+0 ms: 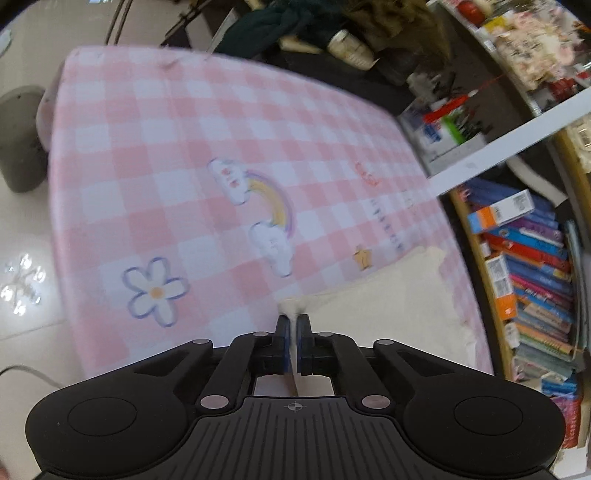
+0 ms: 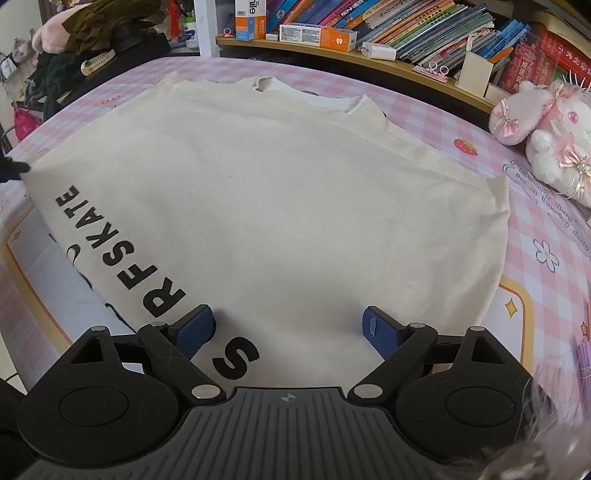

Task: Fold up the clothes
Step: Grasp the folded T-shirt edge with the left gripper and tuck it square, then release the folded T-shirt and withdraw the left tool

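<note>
A cream T-shirt (image 2: 280,206) with black letters along one edge lies spread on the pink checked table cover (image 2: 480,122), collar toward the far shelf. My right gripper (image 2: 288,332) is open just above the shirt's near part, with nothing between its blue pads (image 2: 376,328). My left gripper (image 1: 293,325) is shut on a corner of the same cream shirt (image 1: 388,306), which trails to the right over the pink cover (image 1: 184,147). The left gripper's tip shows at the shirt's left edge in the right wrist view (image 2: 14,170).
A shelf of books (image 2: 406,29) runs along the far side, also seen in the left wrist view (image 1: 535,266). Plush toys (image 2: 546,140) sit on the table at right. Dark clothes (image 2: 66,62) are piled at far left. A grey object (image 1: 18,140) stands on the floor beyond the table.
</note>
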Demonstrator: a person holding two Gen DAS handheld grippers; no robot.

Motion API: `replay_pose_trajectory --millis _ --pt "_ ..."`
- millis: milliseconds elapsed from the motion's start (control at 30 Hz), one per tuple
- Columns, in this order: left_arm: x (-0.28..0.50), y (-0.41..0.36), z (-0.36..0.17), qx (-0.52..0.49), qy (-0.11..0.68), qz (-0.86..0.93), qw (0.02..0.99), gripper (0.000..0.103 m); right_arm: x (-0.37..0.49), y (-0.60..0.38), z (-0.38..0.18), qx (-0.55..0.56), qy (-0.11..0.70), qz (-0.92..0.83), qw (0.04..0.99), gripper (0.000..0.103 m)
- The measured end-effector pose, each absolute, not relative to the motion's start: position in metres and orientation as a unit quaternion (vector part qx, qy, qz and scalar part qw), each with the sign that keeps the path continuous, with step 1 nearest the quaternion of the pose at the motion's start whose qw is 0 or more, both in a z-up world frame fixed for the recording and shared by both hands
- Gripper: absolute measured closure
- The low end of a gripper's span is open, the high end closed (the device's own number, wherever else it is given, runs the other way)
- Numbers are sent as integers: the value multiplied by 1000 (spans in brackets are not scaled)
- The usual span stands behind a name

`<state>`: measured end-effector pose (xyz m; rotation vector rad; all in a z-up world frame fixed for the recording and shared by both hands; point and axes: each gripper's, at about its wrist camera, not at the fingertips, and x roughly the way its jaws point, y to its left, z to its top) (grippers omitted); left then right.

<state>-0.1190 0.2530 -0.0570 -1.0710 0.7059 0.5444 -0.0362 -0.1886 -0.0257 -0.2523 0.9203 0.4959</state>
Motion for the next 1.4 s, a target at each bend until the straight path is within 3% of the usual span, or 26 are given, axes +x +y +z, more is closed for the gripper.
replay_pose_trajectory --millis 700,767,1033,1100,1400 --pt "-117 266 -69 -491 351 191 774 91 -37 -191 -30 -114 434 227 864 6" --pt "-114 265 -67 -484 353 183 780 87 -38 -191 -31 -111 434 222 866 4" --pt "-98 261 -59 -470 362 123 796 31 -35 -189 -32 -106 438 212 867 0" --pt "-92 261 -57 -466 372 109 795 22 -35 -188 -32 -105 439 207 868 0" --pt "-73 278 -59 -464 429 38 774 14 -49 -161 -17 -42 433 125 892 2"
